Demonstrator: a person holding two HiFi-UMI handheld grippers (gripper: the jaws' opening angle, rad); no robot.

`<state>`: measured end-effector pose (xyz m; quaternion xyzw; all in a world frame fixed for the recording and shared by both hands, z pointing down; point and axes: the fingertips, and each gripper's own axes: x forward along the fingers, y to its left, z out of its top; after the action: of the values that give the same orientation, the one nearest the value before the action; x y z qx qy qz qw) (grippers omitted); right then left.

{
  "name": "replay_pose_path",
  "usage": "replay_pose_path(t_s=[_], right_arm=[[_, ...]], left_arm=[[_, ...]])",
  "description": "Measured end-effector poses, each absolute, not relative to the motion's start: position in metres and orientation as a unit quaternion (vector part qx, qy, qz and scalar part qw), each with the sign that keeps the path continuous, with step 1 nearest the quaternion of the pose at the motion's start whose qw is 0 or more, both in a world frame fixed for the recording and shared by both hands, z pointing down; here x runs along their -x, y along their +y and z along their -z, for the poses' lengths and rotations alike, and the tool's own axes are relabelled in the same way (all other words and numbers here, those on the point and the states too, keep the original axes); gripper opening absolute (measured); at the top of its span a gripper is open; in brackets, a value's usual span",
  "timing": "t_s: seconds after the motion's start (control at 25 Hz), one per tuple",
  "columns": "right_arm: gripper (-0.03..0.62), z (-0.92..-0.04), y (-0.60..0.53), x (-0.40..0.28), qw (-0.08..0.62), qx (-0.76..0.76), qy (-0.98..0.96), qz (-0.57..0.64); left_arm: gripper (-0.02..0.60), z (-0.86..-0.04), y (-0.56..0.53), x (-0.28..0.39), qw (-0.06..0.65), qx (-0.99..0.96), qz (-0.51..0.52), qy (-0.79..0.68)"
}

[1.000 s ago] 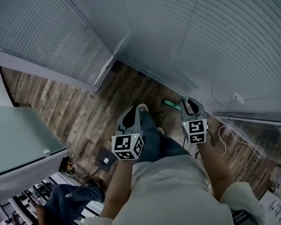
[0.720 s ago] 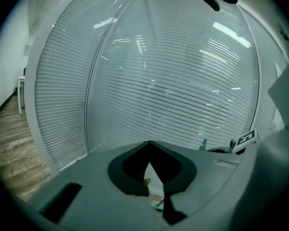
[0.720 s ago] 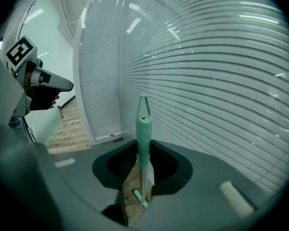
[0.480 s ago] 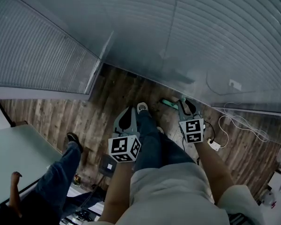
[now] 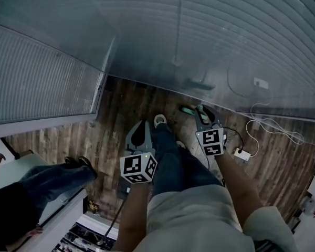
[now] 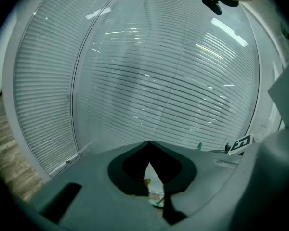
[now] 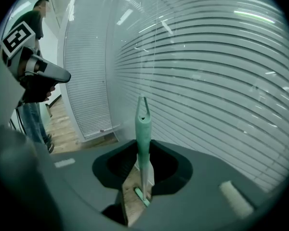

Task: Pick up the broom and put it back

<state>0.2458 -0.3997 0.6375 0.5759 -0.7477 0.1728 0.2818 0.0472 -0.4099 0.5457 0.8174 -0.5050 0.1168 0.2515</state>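
My left gripper (image 5: 140, 126), at 7 o'clock from the head view's centre, has its jaws closed tip to tip with nothing between them. My right gripper (image 5: 201, 111), at 3 o'clock, is clamped on the green broom (image 7: 143, 129). The handle stands upright between its jaws, and the head is down at the wood floor (image 5: 121, 109), near the wall. A white shoe (image 5: 159, 121) shows between the two grippers. A white adapter (image 5: 242, 154) and its cable lie at 4 o'clock. A bystander in jeans (image 5: 52, 175) is at 8 o'clock. Closed blinds (image 5: 226, 35) fill the far wall from 10 to 2 o'clock.
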Motion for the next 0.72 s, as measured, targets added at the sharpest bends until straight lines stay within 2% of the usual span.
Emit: replay_pose_path(t_s=[0.72], right_arm=[[0.092,-0.663,-0.456,-0.263,0.280,-0.614,-0.715,-0.179]], left_arm=[[0.006,-0.567,-0.444,-0.059,0.265,-0.828,-0.132,-0.475]])
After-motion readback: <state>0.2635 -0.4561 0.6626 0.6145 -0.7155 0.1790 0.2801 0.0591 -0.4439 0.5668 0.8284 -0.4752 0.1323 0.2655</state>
